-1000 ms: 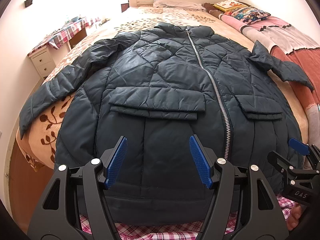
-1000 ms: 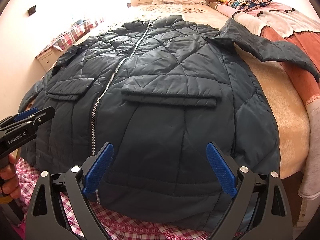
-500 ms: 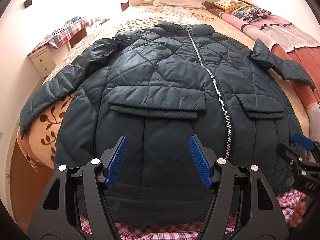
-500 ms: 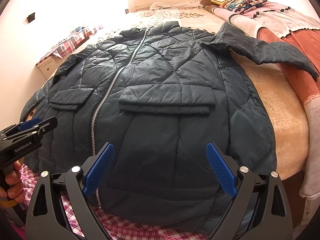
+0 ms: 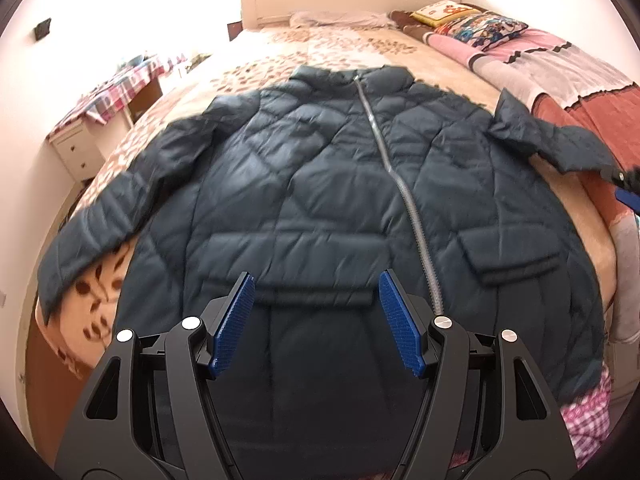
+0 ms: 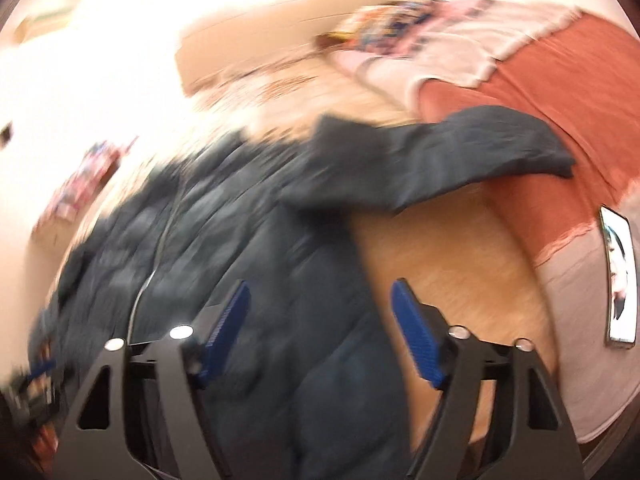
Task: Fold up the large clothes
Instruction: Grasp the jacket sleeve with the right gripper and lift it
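Note:
A dark blue quilted jacket (image 5: 320, 200) lies front up and zipped on the bed, sleeves spread to both sides. My left gripper (image 5: 316, 320) is open and empty above the jacket's lower left front, near the left pocket flap. My right gripper (image 6: 320, 328) is open and empty over the jacket's right side edge; that view is blurred. The right sleeve (image 6: 440, 160) stretches out ahead of it onto the red blanket. The right gripper's tip also shows at the far right of the left wrist view (image 5: 624, 188), close to the sleeve cuff (image 5: 560, 148).
The bed (image 5: 320, 52) has a beige leaf-print cover and a cream headboard. Folded blankets and cushions (image 5: 520, 52) lie along its right side. A phone (image 6: 618, 276) lies on the right edge. A white nightstand (image 5: 80, 148) with a checked cloth stands at left.
Both grippers have moved forward over the jacket. The right gripper has swung fast to the right toward the right sleeve, blurring its view. Both jaws have stayed open.

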`<move>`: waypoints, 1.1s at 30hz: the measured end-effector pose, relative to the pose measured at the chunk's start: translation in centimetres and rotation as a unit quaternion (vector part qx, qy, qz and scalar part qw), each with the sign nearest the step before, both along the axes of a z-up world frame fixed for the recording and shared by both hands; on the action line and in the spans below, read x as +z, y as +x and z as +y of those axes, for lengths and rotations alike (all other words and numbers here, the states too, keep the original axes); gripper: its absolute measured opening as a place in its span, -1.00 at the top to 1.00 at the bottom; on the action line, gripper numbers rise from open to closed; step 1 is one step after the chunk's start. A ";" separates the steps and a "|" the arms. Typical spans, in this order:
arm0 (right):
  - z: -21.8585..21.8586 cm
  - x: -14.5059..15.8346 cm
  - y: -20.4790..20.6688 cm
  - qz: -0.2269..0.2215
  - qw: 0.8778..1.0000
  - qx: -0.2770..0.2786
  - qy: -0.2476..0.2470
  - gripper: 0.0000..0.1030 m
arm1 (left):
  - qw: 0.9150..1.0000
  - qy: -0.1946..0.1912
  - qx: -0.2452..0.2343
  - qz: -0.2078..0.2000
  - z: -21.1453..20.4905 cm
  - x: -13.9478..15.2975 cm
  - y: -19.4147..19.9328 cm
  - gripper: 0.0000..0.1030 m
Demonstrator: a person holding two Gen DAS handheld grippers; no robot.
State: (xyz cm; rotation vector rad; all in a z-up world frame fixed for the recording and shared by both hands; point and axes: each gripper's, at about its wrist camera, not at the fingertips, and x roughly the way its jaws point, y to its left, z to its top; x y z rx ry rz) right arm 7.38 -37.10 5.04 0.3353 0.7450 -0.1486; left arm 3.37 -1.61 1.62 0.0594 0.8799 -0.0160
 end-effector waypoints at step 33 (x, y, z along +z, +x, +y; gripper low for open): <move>-6.4 11.0 8.6 -0.161 0.983 -0.090 0.022 0.87 | 0.999 -0.037 0.021 -0.017 3.0 -0.4 4.2 -0.26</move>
